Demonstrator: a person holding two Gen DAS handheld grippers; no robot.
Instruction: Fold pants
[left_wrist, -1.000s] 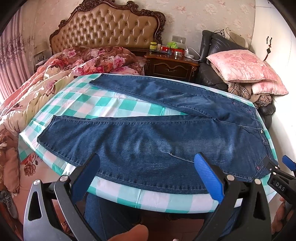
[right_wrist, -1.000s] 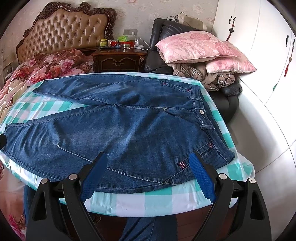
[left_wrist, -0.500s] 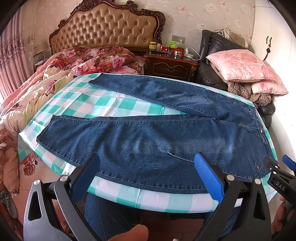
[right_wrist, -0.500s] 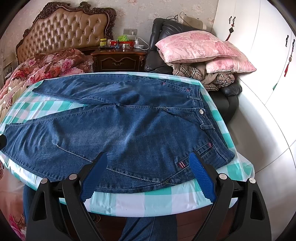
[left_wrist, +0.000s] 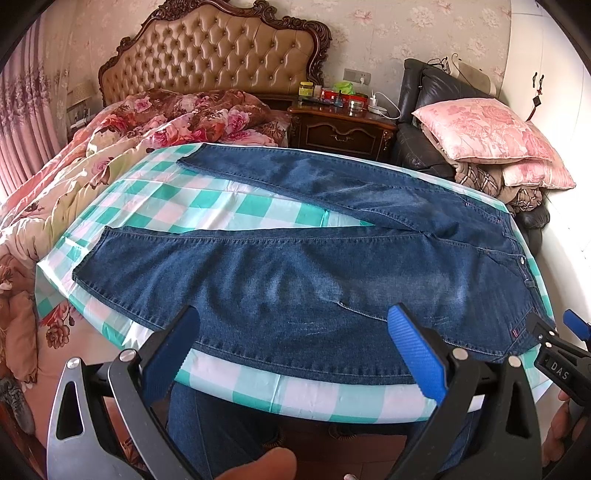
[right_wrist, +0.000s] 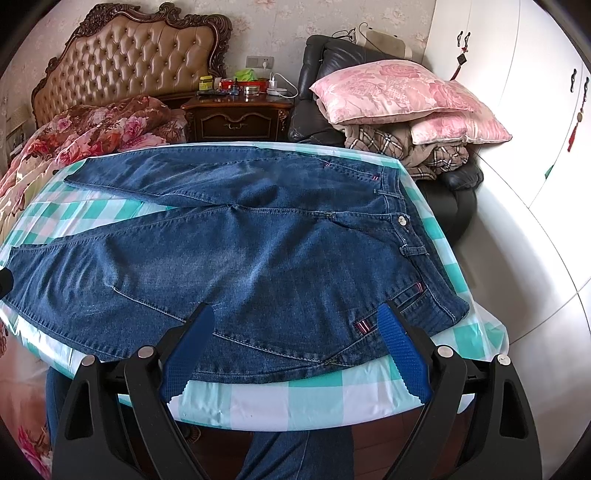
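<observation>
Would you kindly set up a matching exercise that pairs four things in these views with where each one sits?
Things:
1. jeans
2. pink pillows
3. yellow-lidded jar
4. floral quilt

Places:
A. on the wooden nightstand
B. on the bed, below the tufted headboard
C. spread flat on the checked tablecloth
D. stacked on the dark leather armchair

Pairs: 1-C, 2-D, 3-A, 4-B
</observation>
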